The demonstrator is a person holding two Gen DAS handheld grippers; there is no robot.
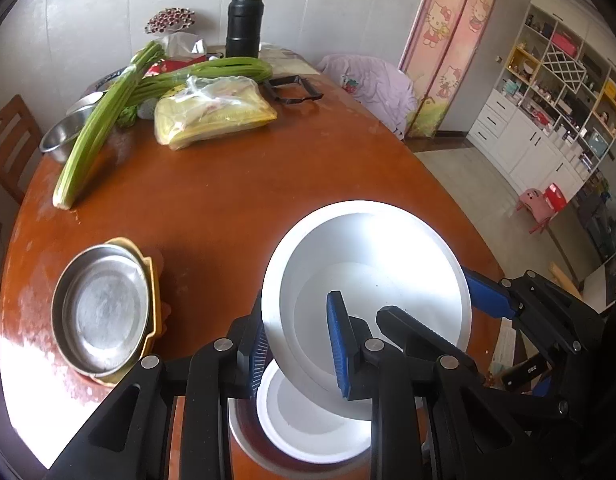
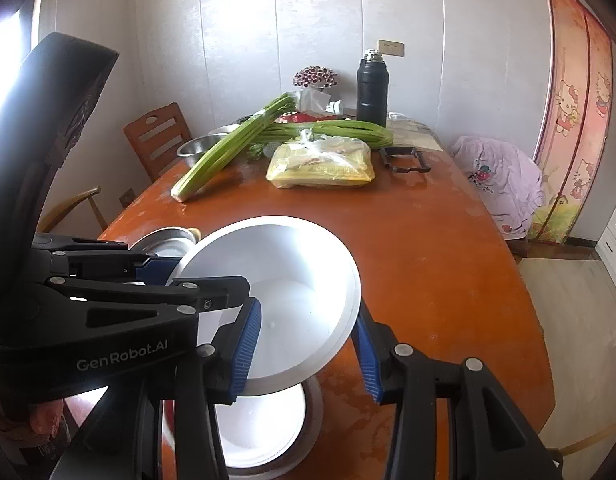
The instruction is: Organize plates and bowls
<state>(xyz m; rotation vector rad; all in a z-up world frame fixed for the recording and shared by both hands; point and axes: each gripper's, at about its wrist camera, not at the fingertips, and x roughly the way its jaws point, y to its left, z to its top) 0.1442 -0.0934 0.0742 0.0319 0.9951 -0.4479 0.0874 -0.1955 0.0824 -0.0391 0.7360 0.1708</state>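
Bowl-stacking is the step in hand. On the left of the counter (image 1: 228,208) sits a steel plate (image 1: 102,310) on a yellow tray (image 1: 154,280). Our left tongs (image 1: 298,354) and right tongs (image 2: 308,350) each pinch the white bowl's (image 1: 371,280) rim, tilted above a nested white bowl (image 1: 308,424). Next we should level it and lower it in.

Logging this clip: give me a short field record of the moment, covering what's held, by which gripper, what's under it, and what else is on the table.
held item: white bowl, tilted, raised off the table
left gripper: shut on the bowl's rim, one finger inside, one outside
right gripper: shut on the opposite rim
below the bowl: white plate resting in a metal dish
left side of table: steel pan stacked on a yellow tray
far end: celery, bagged corn, black thermos
surface: wooden table
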